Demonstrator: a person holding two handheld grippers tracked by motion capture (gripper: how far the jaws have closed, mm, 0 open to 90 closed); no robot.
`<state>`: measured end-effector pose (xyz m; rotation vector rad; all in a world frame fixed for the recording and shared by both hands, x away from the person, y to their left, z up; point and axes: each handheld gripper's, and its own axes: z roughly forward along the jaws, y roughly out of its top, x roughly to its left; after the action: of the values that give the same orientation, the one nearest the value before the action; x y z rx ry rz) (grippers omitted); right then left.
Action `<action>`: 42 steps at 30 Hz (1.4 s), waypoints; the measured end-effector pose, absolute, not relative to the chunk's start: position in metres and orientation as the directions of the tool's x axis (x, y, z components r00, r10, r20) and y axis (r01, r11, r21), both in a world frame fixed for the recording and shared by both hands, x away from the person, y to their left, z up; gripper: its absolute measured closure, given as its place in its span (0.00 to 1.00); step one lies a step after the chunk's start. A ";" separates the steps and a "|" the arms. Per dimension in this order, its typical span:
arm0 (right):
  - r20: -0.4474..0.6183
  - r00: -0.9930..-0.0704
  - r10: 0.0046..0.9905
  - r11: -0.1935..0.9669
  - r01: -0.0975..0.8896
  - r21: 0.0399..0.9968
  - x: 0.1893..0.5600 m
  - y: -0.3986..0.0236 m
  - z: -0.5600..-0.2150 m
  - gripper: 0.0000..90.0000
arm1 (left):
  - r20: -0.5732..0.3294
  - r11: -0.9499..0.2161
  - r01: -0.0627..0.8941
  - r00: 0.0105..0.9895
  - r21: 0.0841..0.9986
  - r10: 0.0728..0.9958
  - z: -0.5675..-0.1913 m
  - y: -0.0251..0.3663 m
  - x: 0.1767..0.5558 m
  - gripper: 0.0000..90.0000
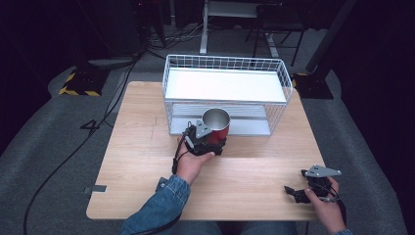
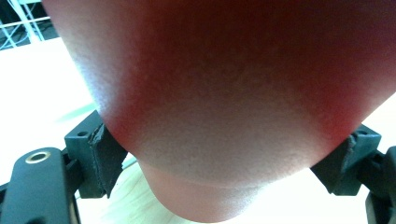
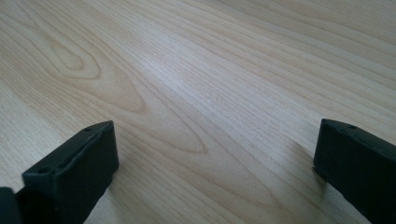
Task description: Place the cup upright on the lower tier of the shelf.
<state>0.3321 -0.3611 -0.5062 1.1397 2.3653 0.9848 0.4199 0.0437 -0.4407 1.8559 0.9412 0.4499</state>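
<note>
Left gripper [image 1: 208, 142] pinches red cup [image 1: 217, 125]; right gripper [image 1: 299, 194] jaws spread.
Cup at table 12 o'clock: likely rigid, light, slick; grip low sidewall.

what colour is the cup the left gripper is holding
Red outside, bare silver metal inside; the cup shows best in the high view, held by the left gripper.

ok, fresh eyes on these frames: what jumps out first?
The red cup with its shiny metal inside, gripped in the left gripper at mid-table, right in front of the white wire basket; in the left gripper view its red wall sits between the jaws. Next, the right gripper, open over bare wood at the table's near right corner.
</note>
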 end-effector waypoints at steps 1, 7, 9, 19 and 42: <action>-0.002 -0.623 0.782 0.440 0.550 0.710 0.332 -0.361 -0.506 0.00 | -0.092 -0.232 0.410 0.633 0.882 0.769 -0.441 0.042 0.422 0.19; -0.002 -0.623 0.782 0.440 0.550 0.710 0.332 -0.361 -0.506 0.00 | -0.082 -0.254 0.425 0.629 0.869 0.773 -0.447 0.033 0.435 0.19; -0.002 -0.623 0.783 0.440 0.550 0.710 0.332 -0.361 -0.506 0.00 | -0.082 -0.250 0.427 0.623 0.869 0.777 -0.451 0.029 0.442 0.19; -0.002 -0.623 0.782 0.440 0.550 0.710 0.332 -0.361 -0.506 0.00 | -0.064 -0.224 0.408 0.584 0.885 0.809 -0.458 0.024 0.478 0.19; -0.002 -0.623 0.782 0.440 0.550 0.710 0.332 -0.361 -0.506 0.00 | -0.079 -0.167 0.420 0.509 0.892 0.857 -0.481 0.009 0.528 0.18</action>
<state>0.3321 -0.3611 -0.5062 1.1395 2.3660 0.9847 0.5281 0.0087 -0.4810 1.7818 1.0727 0.5648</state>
